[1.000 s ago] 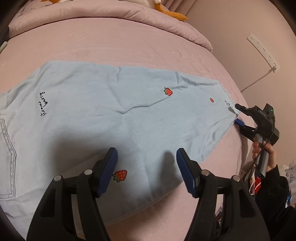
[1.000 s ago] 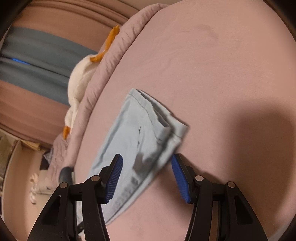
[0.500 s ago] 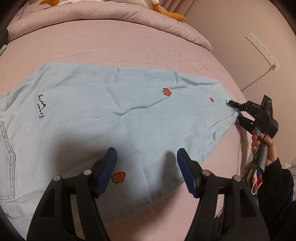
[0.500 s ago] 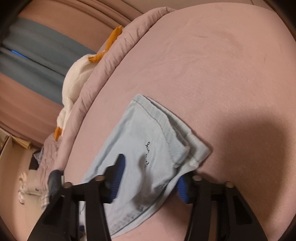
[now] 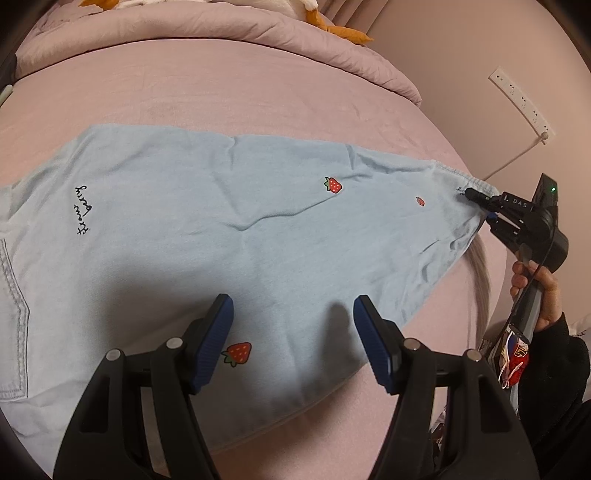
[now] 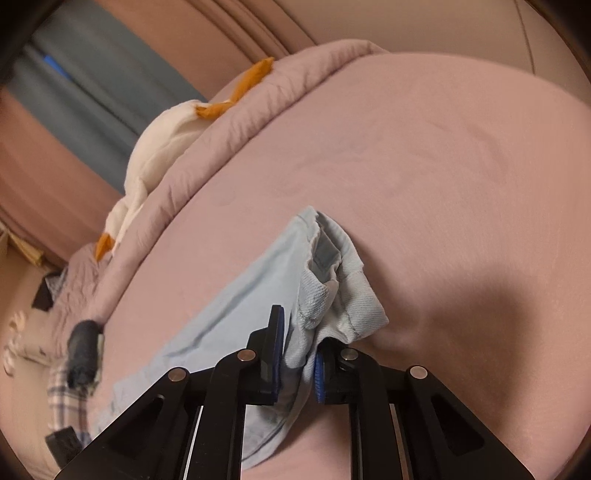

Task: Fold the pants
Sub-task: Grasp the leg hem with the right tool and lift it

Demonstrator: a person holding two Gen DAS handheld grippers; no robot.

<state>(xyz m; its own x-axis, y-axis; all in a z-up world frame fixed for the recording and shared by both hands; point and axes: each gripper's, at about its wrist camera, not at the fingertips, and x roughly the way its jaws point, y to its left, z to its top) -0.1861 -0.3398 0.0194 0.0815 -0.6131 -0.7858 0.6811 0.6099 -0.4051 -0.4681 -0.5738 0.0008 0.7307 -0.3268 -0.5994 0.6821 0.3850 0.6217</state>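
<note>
Pants point(image 5: 207, 229) of soft, light blue cotton lie spread flat across a pink bed point(image 5: 258, 99), legs stacked one on the other and tapering toward the right. Three small red strawberries are printed on the cloth that shows, along with one line of dark cursive lettering point(image 5: 84, 210) and a stitched pocket edge at the far left.

Hovering above the near edge of the pants, the left gripper point(image 5: 291, 332) has its ribbed blue pads spread wide, with nothing between them.

At the hem end, the right gripper point(image 6: 297, 363), held in a person's hand point(image 5: 535, 291), has just been closing and now pinches the bunched hem point(image 6: 332, 291), which crumples upward in thick folds.

A quilted pink duvet point(image 5: 229, 27) is rolled along the far side, with a white and orange plush toy point(image 6: 162, 144) on it.
</note>
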